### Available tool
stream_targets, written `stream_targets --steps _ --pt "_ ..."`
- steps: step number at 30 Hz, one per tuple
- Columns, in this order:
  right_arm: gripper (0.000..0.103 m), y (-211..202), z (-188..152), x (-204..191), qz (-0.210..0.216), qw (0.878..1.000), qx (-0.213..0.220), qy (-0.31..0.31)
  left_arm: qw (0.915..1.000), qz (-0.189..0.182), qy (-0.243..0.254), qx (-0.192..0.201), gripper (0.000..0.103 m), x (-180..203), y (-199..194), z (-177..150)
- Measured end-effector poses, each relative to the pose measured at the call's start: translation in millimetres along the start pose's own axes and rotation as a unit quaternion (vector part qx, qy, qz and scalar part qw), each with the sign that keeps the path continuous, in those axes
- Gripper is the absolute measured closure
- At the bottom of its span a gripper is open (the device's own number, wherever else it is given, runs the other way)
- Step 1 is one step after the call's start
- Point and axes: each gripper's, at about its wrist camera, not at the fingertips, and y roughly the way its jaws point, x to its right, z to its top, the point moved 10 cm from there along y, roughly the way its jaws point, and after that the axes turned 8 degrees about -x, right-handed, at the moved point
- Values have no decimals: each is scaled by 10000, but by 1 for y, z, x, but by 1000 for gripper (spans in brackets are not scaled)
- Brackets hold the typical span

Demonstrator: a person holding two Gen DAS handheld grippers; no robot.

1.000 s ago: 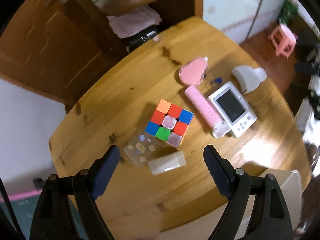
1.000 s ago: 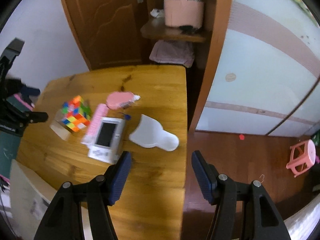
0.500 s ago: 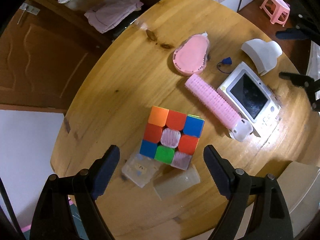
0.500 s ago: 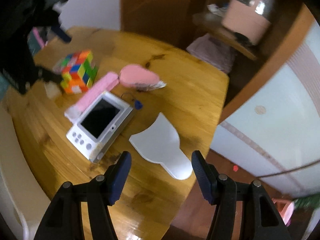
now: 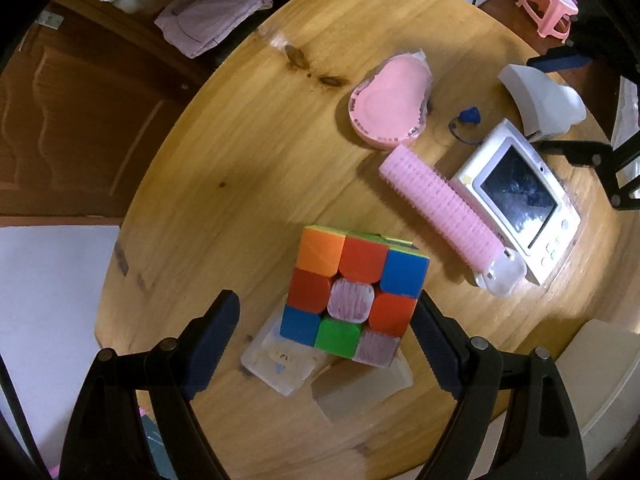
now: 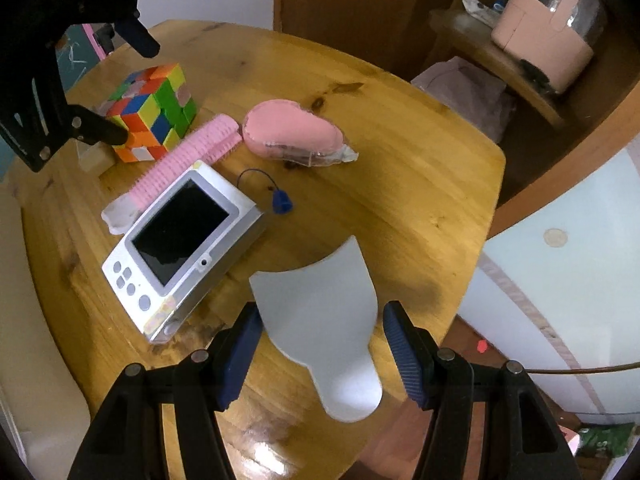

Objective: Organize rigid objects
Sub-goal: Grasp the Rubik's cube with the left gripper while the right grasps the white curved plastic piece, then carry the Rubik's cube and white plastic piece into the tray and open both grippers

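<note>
A colourful puzzle cube (image 5: 354, 290) rests on a clear plastic box (image 5: 280, 360) on the round wooden table (image 5: 224, 168). My left gripper (image 5: 324, 328) is open, its fingers either side of the cube, apart from it. My right gripper (image 6: 320, 344) is open around a white scoop-shaped piece (image 6: 324, 320) at the table's edge. Between them lie a pink ribbed roller (image 5: 440, 204), a pink tape dispenser (image 5: 388, 104) and a white handheld device with a dark screen (image 6: 180, 236). The cube also shows in the right wrist view (image 6: 154, 114).
A small blue cap on a cord (image 6: 282, 202) lies by the device. A shelf with folded pink cloth (image 5: 212, 16) and a pink appliance (image 6: 548, 40) stands behind the table. A pink stool (image 5: 548, 6) is on the floor. A pale chair back (image 5: 600, 380) sits at the table's edge.
Both grippers moved down and forward. The left now straddles the cube; the right now straddles the white scoop. Objects on the table stayed put.
</note>
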Motion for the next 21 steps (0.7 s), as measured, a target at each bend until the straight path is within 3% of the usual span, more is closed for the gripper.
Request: stream_targets --steps 9,11,13,21 --pt "43 0 2 -6 195 9994 188 218 9999 -41 98 -36 16 2 7 5" --pt "43 0 1 -8 185 9993 202 272 9999 -82 110 -29 20 4 9 8" --pt "44 -1 0 -9 172 9991 221 318 9996 -220 157 -7 37 9 10 10" --pt "44 -4 -5 -12 67 9976 291 628 9992 256 46 309 38 11 0 12"
